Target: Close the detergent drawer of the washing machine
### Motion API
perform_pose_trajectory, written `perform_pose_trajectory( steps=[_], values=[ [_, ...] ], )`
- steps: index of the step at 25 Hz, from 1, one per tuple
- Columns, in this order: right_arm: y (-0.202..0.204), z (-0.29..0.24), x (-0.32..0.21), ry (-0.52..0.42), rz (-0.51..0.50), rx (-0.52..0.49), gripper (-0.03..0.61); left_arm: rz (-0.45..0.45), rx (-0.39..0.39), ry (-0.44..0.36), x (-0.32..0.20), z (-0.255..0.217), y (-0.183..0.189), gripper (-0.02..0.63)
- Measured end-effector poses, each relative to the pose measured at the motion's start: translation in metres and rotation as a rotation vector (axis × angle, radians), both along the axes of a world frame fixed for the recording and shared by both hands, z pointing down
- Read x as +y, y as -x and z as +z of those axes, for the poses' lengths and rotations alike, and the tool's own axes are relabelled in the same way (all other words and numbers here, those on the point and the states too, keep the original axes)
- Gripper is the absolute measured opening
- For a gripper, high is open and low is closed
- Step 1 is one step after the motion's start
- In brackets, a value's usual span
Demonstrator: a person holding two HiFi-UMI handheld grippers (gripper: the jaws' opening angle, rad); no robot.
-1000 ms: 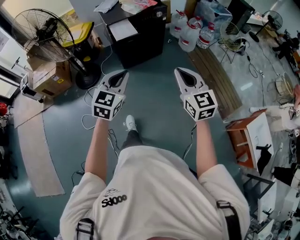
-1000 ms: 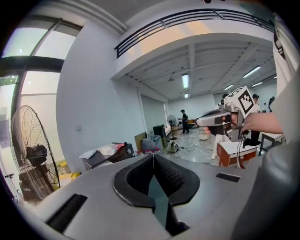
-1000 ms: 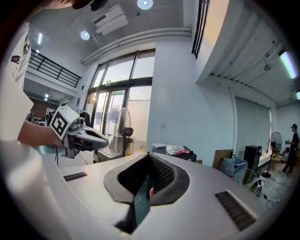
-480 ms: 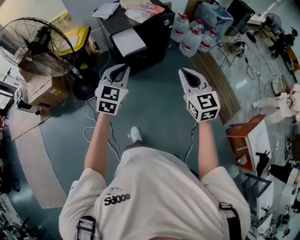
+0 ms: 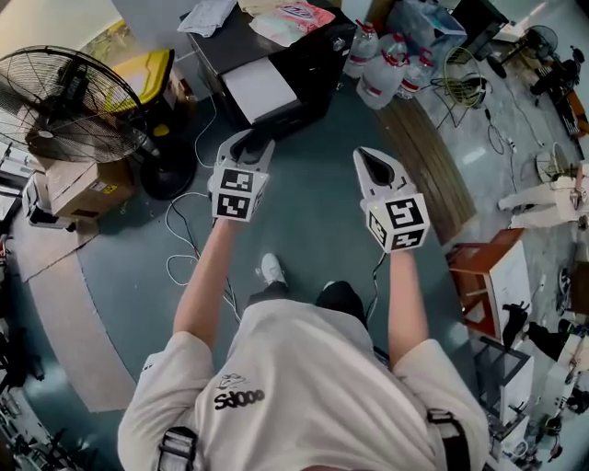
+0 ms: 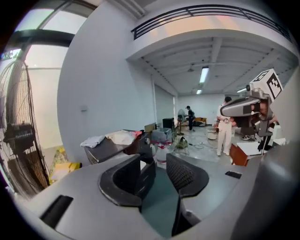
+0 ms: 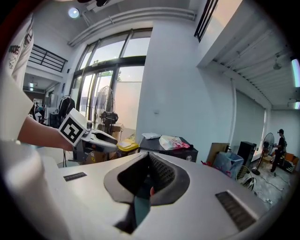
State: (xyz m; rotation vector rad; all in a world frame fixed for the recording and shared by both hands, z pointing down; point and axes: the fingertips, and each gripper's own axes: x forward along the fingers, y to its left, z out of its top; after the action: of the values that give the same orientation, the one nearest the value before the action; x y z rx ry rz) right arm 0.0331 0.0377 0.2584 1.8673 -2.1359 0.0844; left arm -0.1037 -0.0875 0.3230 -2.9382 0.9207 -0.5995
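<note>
Person (image 5: 313, 368) seen from above, facing a black washer (image 5: 308, 57) with cloths (image 5: 299, 17) on top. Left tool (image 5: 250, 147) had its jaws opening, nothing between them; right tool (image 5: 373, 163) was clenched, empty. Both hung over the floor (image 5: 313, 216), short of the washer. A white panel (image 5: 260, 89) on its near side was probably the open drawer. Approach seemed the step in hand; next, a tool needed to meet that front and push it in.

The person is wearing a white short-sleeved T-shirt (image 5: 304, 377) carrying a small black print (image 5: 239, 398) on its left side. Black straps (image 5: 173, 451) with grey buckles are crossing both shoulders. Dark trousers (image 5: 341, 299) and a white shoe (image 5: 271, 269) are showing below.
</note>
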Motion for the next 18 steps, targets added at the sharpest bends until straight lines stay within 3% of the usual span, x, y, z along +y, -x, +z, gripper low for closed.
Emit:
perform_pose_trajectory(
  steps=[4,10,18],
  values=[
    [-0.021,0.02,-0.024,0.024,-0.011,-0.042,-0.005,-0.056,0.014,0.099,-0.019,0.042,-0.024,0.221],
    [-0.064,0.072,-0.084,0.049,-0.105,-0.062,-0.005,-0.272,0.07,0.1,-0.069,0.1,-0.071,0.225],
    [-0.099,0.125,-0.145,0.09,-0.163,-0.062,-0.005,-0.421,0.044,0.171,-0.106,0.172,-0.08,0.227]
  ],
)
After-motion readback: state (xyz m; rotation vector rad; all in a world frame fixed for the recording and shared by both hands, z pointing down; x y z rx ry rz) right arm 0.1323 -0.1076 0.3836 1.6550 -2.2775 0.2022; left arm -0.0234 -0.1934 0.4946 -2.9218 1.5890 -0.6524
